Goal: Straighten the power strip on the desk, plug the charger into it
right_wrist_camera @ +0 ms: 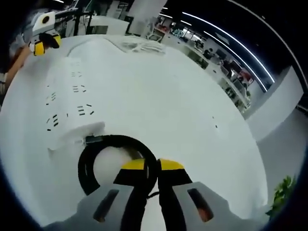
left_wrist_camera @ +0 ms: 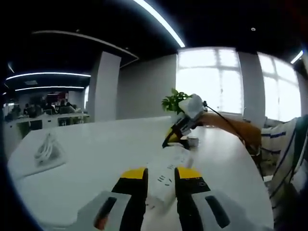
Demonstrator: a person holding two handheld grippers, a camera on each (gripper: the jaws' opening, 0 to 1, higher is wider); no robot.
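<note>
In the left gripper view the left gripper (left_wrist_camera: 160, 185) holds the near end of the white power strip (left_wrist_camera: 169, 174) between its 2 jaws, low in the frame. It looks rigid, light and smooth, so gripping the long sides seems best. In the right gripper view the right gripper (right_wrist_camera: 151, 168) is pinched on the black cable (right_wrist_camera: 89, 156), which is stiff but bendable and loops at lower center.

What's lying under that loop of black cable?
The black cable loops over the white desk, beside the power strip. The right gripper pinches it, covering the loop's near side.

A green potted plant (left_wrist_camera: 174, 100) stands at the desk's far edge near bright windows (left_wrist_camera: 208, 79), a white cable bundle (left_wrist_camera: 45, 147) apart.
</note>
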